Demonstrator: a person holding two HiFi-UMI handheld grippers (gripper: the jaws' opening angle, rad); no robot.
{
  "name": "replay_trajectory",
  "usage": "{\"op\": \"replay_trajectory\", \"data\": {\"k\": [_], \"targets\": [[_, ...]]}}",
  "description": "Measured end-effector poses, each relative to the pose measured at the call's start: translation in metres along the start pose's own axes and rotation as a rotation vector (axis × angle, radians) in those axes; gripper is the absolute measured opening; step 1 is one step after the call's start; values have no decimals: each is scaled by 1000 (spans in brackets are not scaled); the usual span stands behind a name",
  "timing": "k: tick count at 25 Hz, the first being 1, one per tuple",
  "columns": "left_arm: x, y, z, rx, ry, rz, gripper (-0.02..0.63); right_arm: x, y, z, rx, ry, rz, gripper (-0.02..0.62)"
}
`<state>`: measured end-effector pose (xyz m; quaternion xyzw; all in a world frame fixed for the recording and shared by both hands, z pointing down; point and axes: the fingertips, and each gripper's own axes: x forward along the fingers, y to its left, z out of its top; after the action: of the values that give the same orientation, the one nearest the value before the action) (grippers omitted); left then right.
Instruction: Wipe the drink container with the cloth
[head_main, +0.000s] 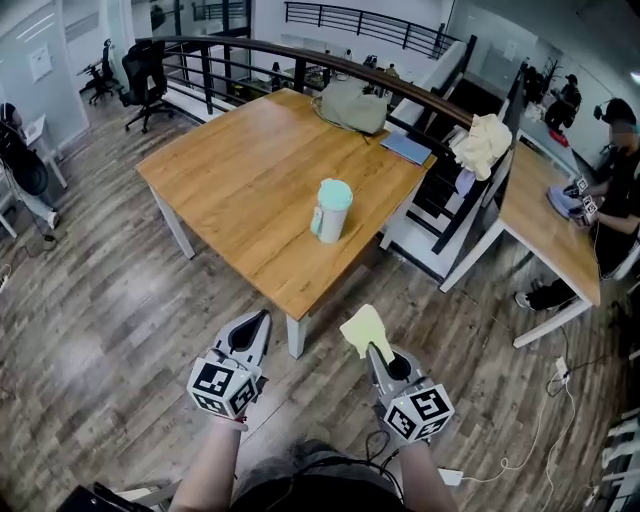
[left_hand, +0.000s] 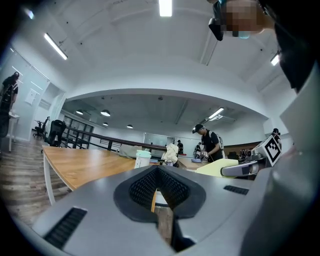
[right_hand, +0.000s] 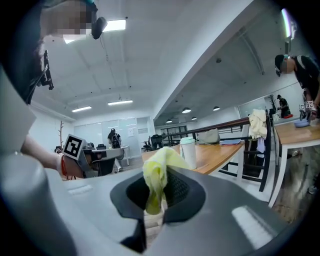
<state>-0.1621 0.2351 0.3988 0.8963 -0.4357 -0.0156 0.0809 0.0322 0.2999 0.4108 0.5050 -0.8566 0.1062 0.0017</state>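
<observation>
A white drink container with a mint-green lid (head_main: 329, 210) stands upright near the front corner of the wooden table (head_main: 250, 180); it also shows as the container (left_hand: 142, 159) and the container (right_hand: 188, 152). My right gripper (head_main: 372, 347) is shut on a yellow cloth (head_main: 364, 328), which bunches up out of the jaws as the cloth (right_hand: 157, 180). My left gripper (head_main: 252, 330) is shut with nothing in it, as seen in the left gripper view (left_hand: 156, 196). Both grippers hang over the floor, short of the table.
A grey bag (head_main: 352, 104) and a blue folder (head_main: 406, 147) lie at the table's far edge. A chair draped with cloth (head_main: 480, 150) stands to the right. A second table (head_main: 548, 225) has a person (head_main: 615, 180) at it. A railing (head_main: 300, 60) runs behind.
</observation>
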Motion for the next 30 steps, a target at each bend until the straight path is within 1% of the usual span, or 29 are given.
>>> {"op": "replay_trajectory", "data": {"k": [5, 8, 13, 15, 20, 24, 26, 29, 30], "targets": [[35, 0, 2, -1, -7, 0, -5, 19, -24, 1, -3, 11, 20, 21], [51, 2, -3, -3, 17, -6, -5, 31, -34, -1, 4, 26, 26, 21], [85, 22, -2, -11, 37, -17, -5, 63, -49, 1, 28, 35, 25, 21], [105, 31, -1, -14, 44, -36, -5, 80, -56, 4, 39, 36, 23, 21], [150, 47, 6, 2, 65, -117, -3, 116, -75, 7, 58, 43, -16, 21], [182, 59, 10, 6, 72, -166, 37, 140, -91, 13, 67, 34, -56, 21], [199, 61, 9, 11, 78, -199, 46, 151, -100, 12, 77, 34, -80, 21], [220, 65, 5, 12, 92, -233, 87, 164, -108, 7, 94, 43, -107, 21], [227, 66, 3, 9, 98, -240, 111, 168, -109, 6, 96, 47, -114, 21]]}}
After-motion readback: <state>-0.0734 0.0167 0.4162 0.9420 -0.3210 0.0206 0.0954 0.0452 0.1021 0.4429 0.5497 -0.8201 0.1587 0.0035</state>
